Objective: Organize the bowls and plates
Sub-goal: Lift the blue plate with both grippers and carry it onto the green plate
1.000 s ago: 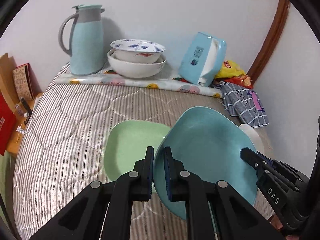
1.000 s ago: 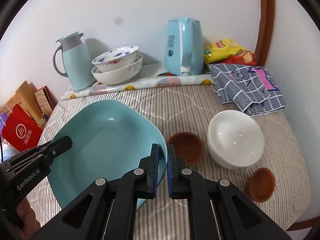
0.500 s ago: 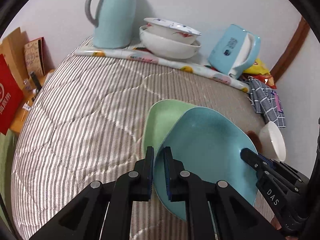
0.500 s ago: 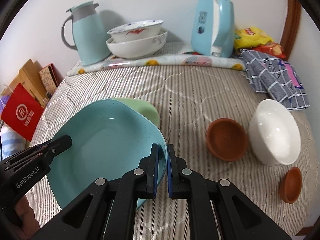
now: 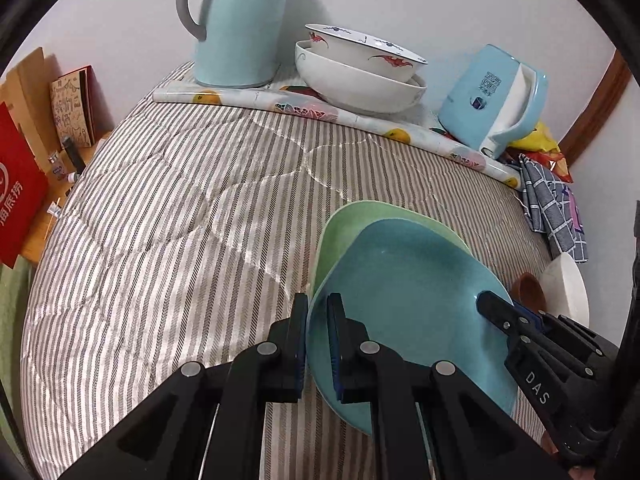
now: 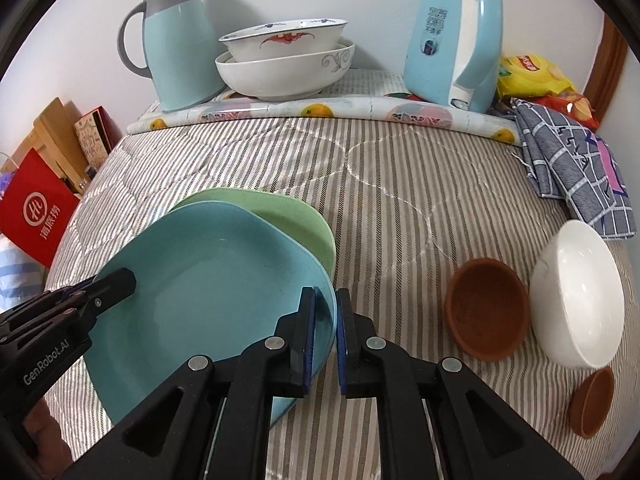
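Both hand-held grippers, left [image 5: 317, 340] and right [image 6: 325, 330], pinch opposite rims of the teal speckled ceramic plate [image 6: 208, 304], which hangs partly over the pale green plate [image 6: 288, 220] lying just ahead on the striped bed [image 6: 380, 184].

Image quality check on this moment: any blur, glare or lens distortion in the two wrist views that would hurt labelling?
Left wrist: sharp, no motion blur; strong fisheye bend tilts the thermos; sheen streaks on the striped cover. Right wrist: equally sharp; the blue plate and white bowl are evenly lit with only mild highlights; dark corners from the lens ring.
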`<state>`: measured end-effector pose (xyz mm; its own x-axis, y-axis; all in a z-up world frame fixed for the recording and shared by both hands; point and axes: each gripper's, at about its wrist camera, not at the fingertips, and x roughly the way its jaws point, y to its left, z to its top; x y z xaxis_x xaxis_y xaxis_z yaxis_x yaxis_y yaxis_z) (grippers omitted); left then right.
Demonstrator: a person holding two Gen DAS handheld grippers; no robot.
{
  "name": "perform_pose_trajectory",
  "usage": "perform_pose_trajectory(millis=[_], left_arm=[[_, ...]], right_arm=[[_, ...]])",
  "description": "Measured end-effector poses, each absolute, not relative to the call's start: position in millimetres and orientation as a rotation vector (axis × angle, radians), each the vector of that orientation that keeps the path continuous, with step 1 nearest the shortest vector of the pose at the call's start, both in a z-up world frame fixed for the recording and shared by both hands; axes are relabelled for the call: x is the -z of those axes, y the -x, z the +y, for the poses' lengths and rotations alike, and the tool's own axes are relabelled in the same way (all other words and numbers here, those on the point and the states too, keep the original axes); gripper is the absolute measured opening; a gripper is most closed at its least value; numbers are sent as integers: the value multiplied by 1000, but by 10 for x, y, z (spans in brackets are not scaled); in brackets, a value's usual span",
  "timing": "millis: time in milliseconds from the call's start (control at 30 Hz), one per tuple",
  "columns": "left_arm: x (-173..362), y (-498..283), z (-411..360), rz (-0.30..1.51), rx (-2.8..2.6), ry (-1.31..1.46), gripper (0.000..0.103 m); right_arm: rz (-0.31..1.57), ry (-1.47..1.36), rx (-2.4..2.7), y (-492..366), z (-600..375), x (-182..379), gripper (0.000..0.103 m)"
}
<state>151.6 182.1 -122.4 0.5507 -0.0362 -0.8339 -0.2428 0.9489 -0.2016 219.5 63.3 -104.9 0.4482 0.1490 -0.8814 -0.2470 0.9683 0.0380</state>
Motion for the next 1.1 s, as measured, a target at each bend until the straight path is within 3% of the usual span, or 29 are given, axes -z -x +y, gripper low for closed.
perform_pose_trajectory(millis=[833,1100], left_arm=[[1281,-1636,1810,988,-120,287,10],[1250,-1555,1747,997,-129,261,13]], right_arm=[[1019,199,-265,-2478,819,1185,18],[1002,178,-276,-2361,765,1106,34]])
